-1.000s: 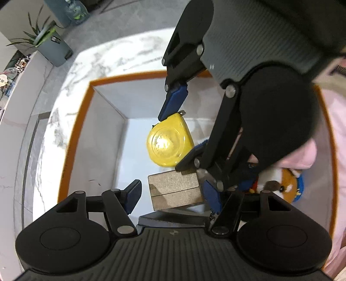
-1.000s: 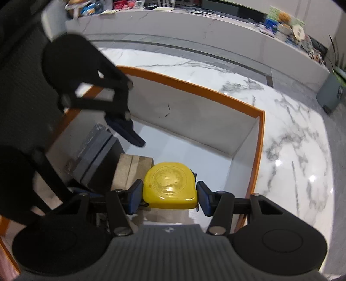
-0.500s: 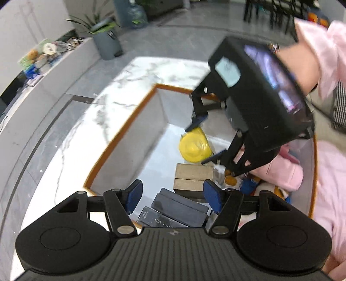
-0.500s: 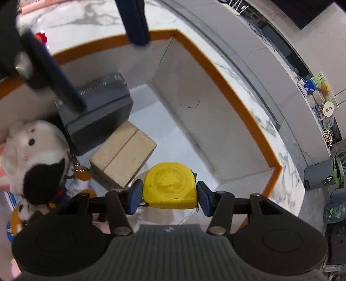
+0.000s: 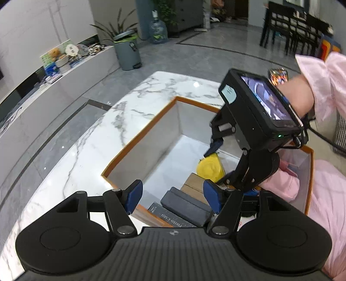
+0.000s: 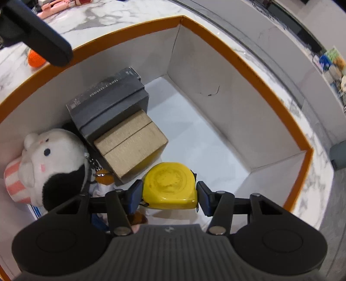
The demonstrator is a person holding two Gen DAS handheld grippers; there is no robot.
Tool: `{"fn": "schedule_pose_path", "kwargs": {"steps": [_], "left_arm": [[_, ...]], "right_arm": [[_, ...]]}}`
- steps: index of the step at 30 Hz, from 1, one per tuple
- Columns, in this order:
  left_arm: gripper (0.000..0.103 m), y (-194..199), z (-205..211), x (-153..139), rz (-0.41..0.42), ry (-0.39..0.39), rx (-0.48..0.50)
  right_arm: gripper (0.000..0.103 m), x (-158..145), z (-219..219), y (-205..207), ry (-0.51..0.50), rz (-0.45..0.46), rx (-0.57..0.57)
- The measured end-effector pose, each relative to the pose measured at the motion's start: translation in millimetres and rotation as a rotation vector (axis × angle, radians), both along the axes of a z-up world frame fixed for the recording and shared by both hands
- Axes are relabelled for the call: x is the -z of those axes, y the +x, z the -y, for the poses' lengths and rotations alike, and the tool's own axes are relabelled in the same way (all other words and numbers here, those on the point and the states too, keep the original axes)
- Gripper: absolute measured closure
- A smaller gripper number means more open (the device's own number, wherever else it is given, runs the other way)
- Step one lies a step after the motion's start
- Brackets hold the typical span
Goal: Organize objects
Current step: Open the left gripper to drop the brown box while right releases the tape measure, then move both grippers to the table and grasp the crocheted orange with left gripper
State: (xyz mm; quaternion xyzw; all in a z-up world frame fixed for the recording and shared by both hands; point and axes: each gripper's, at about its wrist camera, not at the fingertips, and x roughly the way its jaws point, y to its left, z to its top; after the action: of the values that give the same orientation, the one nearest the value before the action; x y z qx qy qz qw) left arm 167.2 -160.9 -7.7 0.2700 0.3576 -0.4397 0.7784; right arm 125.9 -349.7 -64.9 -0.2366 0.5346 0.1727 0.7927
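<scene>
My right gripper (image 6: pixel 169 194) is shut on a yellow tape measure (image 6: pixel 170 186) and holds it inside the orange-rimmed white box (image 6: pixel 244 62), next to a wooden block (image 6: pixel 129 142). A grey photo-card box (image 6: pixel 108 97) and a plush toy (image 6: pixel 52 164) lie in the same box. My left gripper (image 5: pixel 173 194) is open and empty above the box's near rim (image 5: pixel 151 216). In the left wrist view the right gripper (image 5: pixel 218 164) with the tape measure (image 5: pixel 208 168) is over the box floor.
The box stands on a white marble table (image 5: pixel 108 134). An orange ball (image 6: pixel 35 60) and a pink doll (image 6: pixel 58 4) lie on the table outside the box. A pink sleeve (image 5: pixel 324 86) is at the right.
My left gripper has pulled up and back out of the box, leaving the wooden block inside. My right gripper has kept hold of the tape measure and turned over the box.
</scene>
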Motion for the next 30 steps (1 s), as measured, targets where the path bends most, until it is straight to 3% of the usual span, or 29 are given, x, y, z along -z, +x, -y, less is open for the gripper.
{"fn": "schedule_pose_path", "kwargs": {"steps": [5,17,23,30], "left_arm": [[0.029,5.4,-18.0,-8.7,-0.013,-0.030,-0.046],[0.029,2.8,-45.9,-2.6,-0.008,0.013,-0.101],[0.029,-0.3,-61.3,-2.3,-0.013,0.016,-0.122],[0.029,-11.9,-86.2,-11.0,-0.027,-0.005,-0.154]], "right_arm": [[0.047,4.2,3.4,8.2,0.035,-0.043,0.051],[0.047,7.6,8.6,15.6,0.068,-0.121,0.134],[0.040,-2.1,1.1,11.2,0.042,-0.112,0.134],[0.045,-32.5,-13.6,-11.8,0.039,-0.044,0.145]]}}
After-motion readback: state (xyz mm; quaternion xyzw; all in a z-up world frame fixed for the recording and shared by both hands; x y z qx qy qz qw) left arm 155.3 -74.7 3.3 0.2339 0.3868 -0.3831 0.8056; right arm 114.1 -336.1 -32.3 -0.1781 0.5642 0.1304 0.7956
